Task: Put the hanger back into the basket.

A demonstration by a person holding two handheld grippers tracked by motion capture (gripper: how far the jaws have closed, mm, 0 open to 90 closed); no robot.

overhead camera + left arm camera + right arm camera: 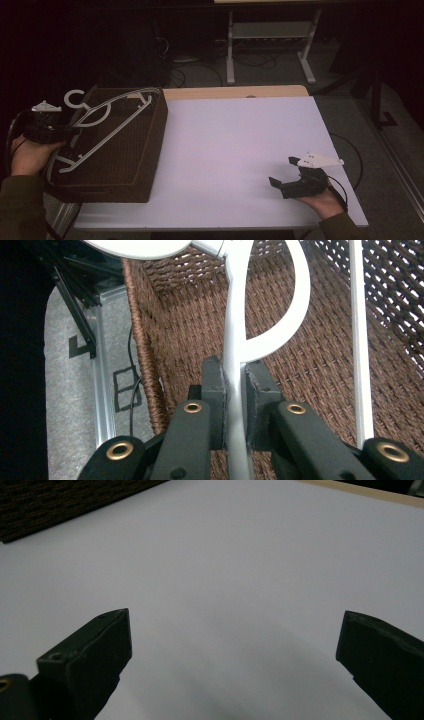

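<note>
A white plastic hanger (107, 125) lies across the top of a brown woven basket (145, 165) on the left of the white table (235, 150). My left gripper (67, 132) is at the basket's left rim, shut on the hanger's neck just below its hook (75, 98). In the left gripper view the hanger's white stem (235, 390) is pinched between the two pads, with my left gripper (235, 385) over the basket's woven inside (310, 365). My right gripper (283, 171) rests open near the table's front right, nothing between its fingers (85, 665).
The basket's corner (60, 505) shows at the top left of the right gripper view. A wooden strip (235, 92) edges the table's far side. Beyond it stand a white metal frame (270, 35) and cables on the grey floor.
</note>
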